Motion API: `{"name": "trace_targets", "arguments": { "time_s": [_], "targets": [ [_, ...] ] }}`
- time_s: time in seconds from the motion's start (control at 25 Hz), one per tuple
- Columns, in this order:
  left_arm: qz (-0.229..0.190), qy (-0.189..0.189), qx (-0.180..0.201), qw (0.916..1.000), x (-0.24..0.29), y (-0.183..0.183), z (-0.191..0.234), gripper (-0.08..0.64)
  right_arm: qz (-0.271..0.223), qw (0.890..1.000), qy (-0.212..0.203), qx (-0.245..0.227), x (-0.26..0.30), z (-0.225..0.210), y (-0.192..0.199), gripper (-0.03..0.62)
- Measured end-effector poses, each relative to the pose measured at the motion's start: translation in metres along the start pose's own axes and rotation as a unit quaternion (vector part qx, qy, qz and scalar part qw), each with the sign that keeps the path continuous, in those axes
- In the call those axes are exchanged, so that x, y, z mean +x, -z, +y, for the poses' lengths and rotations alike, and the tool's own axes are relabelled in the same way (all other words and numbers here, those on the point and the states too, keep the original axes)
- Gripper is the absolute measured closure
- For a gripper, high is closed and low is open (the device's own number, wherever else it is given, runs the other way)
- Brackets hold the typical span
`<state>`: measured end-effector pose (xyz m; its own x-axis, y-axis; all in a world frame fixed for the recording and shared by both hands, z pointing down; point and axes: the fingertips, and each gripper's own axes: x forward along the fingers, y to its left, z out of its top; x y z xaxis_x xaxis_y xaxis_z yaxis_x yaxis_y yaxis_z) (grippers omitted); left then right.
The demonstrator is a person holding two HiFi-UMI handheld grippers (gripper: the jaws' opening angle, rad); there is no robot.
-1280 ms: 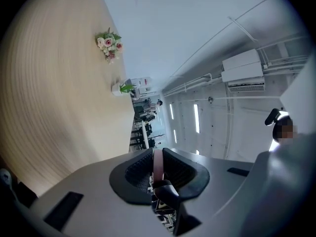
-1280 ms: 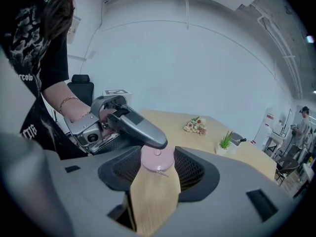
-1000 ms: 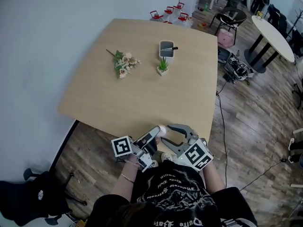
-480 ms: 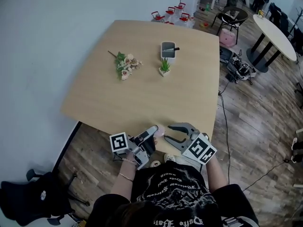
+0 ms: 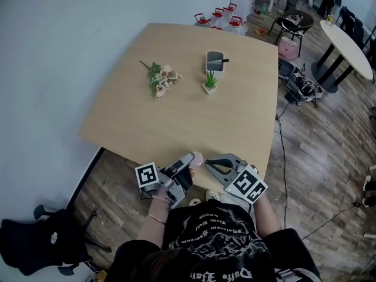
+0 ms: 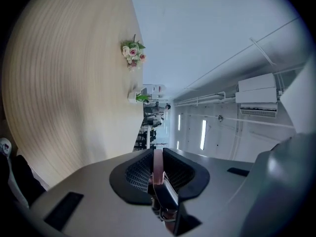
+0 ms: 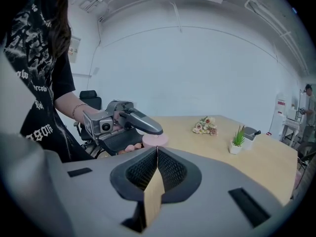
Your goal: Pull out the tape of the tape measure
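Over the near edge of the wooden table [image 5: 176,119], my left gripper [image 5: 190,161] is shut on a small pink tape measure [image 5: 198,156]. In the left gripper view the tape measure [image 6: 157,168] sits edge-on between the black pads. The right gripper view shows it as a pink disc [image 7: 155,140] under the left gripper [image 7: 140,126]. My right gripper [image 5: 207,165] points left at the tape measure, jaws shut. A tan strip of tape [image 7: 153,196] is pinched between its pads [image 7: 170,169] and runs from the tips back toward the camera.
Farther along the table lie a flower bunch [image 5: 161,77], a small potted plant [image 5: 210,83] and a grey holder with a pen [image 5: 215,62]. Beyond it, red kettles [image 5: 226,13] stand on the floor. A white round table [image 5: 348,40] and cables [image 5: 281,151] are at the right.
My right gripper's jaws, wide open beside the tape measure before, have closed together. The left gripper keeps its hold and has barely moved.
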<state>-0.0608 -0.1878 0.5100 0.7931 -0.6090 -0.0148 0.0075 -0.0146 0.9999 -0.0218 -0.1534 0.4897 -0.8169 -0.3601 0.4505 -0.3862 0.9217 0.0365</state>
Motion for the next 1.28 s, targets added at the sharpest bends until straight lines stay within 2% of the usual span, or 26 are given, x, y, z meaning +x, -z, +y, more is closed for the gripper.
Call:
{"name": "trace_targets", "arguments": {
  "time_s": [0.12,0.32,0.52,0.72,0.84,1.0,1.12,1.28],
  "targets": [
    [-0.004,-0.008,0.012,0.9999,0.0,0.0,0.0,0.491,0.0,1.0,0.006,0.009,0.001,0.0,0.002,0.574],
    [-0.011,-0.028,0.057,0.9979,-0.002,0.002,0.001,0.489,0.002,1.0,0.016,0.024,0.001,-0.001,0.007,0.574],
    [-0.049,-0.041,0.057,0.9963,-0.007,-0.006,0.006,0.489,0.011,0.998,0.048,0.043,-0.006,-0.01,0.017,0.575],
    [-0.076,-0.042,0.053,0.9948,-0.015,-0.017,0.008,0.489,0.012,0.996,0.06,0.067,-0.019,-0.021,0.026,0.575],
    [-0.081,-0.045,0.057,0.9941,-0.016,-0.019,0.011,0.489,0.006,0.994,0.057,0.092,-0.024,-0.022,0.028,0.575],
    [-0.083,-0.051,0.077,0.9923,-0.015,-0.019,0.01,0.489,0.014,0.993,0.061,0.103,-0.028,-0.023,0.035,0.575],
    [-0.078,-0.051,0.071,0.9931,-0.013,-0.016,0.01,0.489,0.019,0.992,0.048,0.119,-0.03,-0.022,0.041,0.575],
    [-0.084,-0.055,0.052,0.9936,-0.013,-0.016,0.015,0.491,0.024,0.989,0.061,0.135,-0.034,-0.029,0.049,0.575]
  ]
}}
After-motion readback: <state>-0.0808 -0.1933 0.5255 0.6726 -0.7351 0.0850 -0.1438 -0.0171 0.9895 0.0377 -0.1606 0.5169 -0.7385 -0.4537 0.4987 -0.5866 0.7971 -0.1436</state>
